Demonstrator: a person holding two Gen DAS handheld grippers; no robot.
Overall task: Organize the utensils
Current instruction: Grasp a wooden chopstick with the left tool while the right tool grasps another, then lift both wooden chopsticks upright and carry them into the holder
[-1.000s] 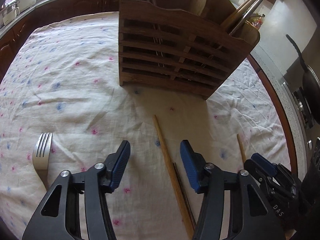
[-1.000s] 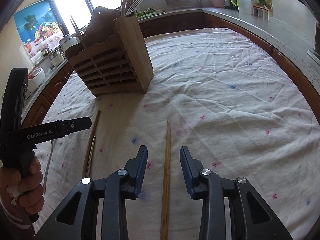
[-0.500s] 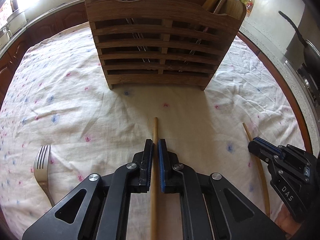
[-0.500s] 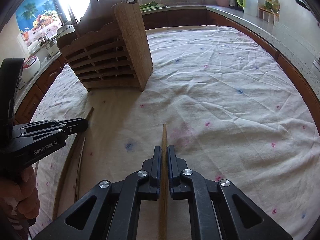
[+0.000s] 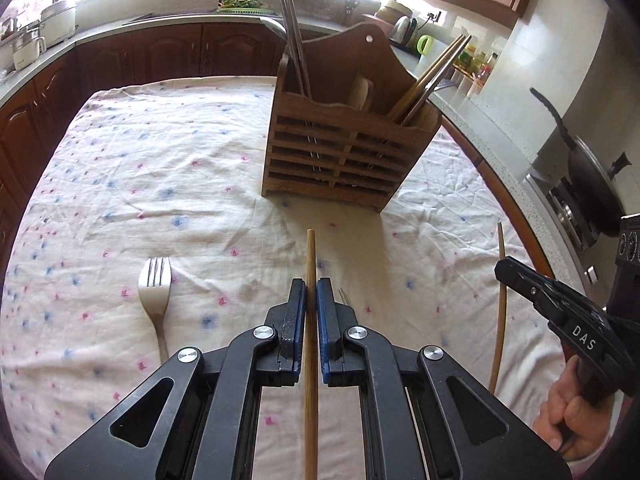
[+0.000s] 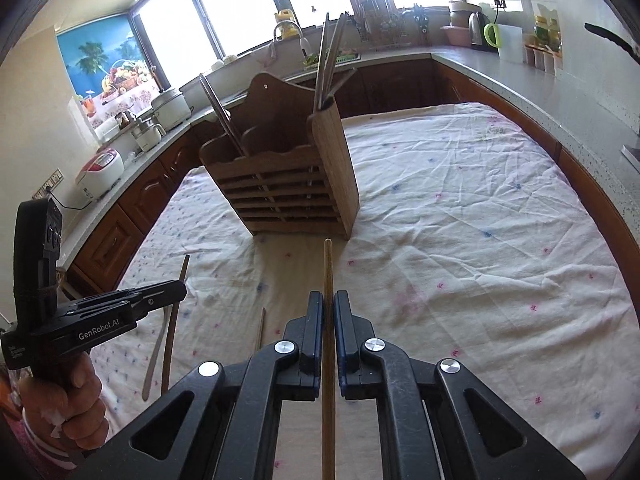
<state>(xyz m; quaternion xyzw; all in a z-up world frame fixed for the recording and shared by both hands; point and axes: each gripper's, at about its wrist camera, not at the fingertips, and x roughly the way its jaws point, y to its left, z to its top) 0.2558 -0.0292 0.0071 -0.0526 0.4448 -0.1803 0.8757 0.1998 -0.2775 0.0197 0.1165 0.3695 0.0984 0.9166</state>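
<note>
Holding one long thin wooden chopstick (image 5: 310, 280) each, the left gripper (image 5: 311, 300) and right gripper (image 6: 328, 312) squeeze tight; sticks may slip or bump the brown slatted wooden holder (image 5: 340, 152).

White letters "DAS" stand on the side of the right gripper (image 5: 505, 270) – seen from the left wrist; "GenRobot.AI" is printed on the left gripper (image 6: 182, 289) – no other text is legible.
</note>
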